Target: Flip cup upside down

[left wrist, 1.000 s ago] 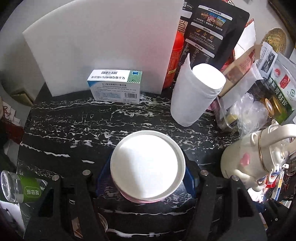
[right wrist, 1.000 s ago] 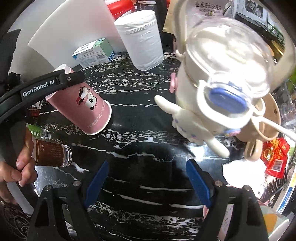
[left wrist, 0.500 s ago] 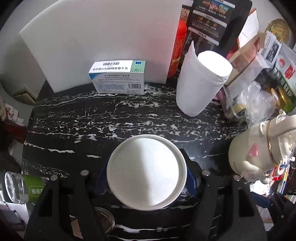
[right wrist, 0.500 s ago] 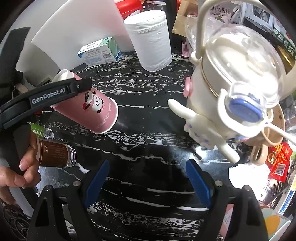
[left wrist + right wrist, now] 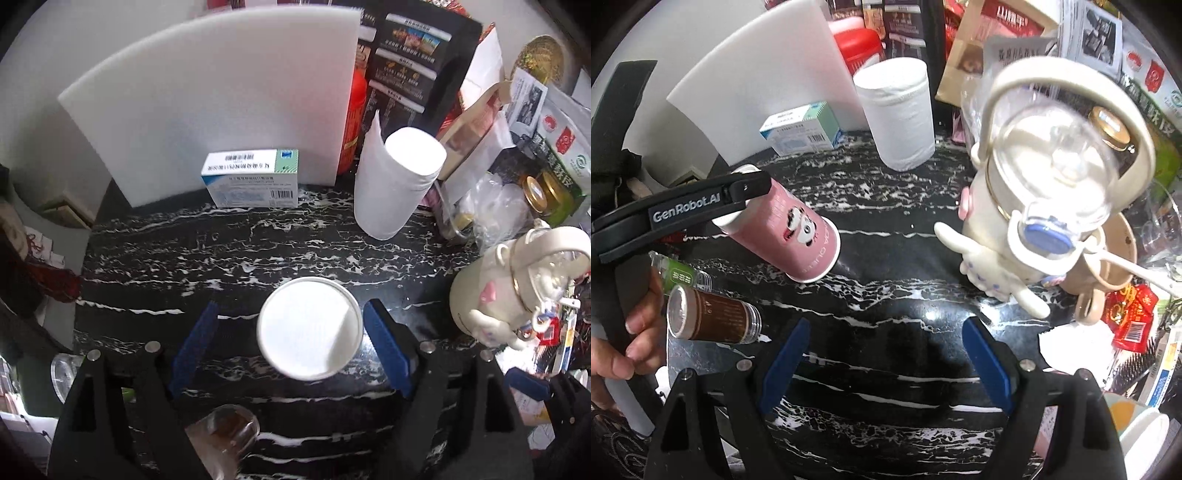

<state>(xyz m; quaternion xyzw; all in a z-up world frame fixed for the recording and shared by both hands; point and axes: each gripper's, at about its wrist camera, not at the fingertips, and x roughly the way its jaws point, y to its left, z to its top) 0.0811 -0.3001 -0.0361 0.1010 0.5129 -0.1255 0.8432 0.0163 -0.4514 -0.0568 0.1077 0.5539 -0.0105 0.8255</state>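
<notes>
The pink paper cup with a panda print (image 5: 792, 227) stands upside down on the black marble table (image 5: 894, 295), tilted, rim on the surface. In the left wrist view I see its white bottom (image 5: 309, 328) between the blue pads. My left gripper (image 5: 291, 345) is open, its jaws spread wider than the cup; the right pad (image 5: 386, 349) is close to the cup, the left pad is apart. In the right wrist view the left gripper's black finger (image 5: 701, 206) lies over the cup's base. My right gripper (image 5: 884, 363) is open and empty above bare table.
A white teapot-shaped kettle (image 5: 1045, 192) stands right of the cup. A paper roll (image 5: 397, 184), a medicine box (image 5: 253, 182) and a white foam board (image 5: 221, 110) stand at the back. A brown jar (image 5: 713, 319) and green bottle (image 5: 681, 275) lie at the left edge.
My left gripper has opened and let go of the cup, which now rests rim-down on the table. The left gripper has pulled back a little. The right gripper has barely moved.
</notes>
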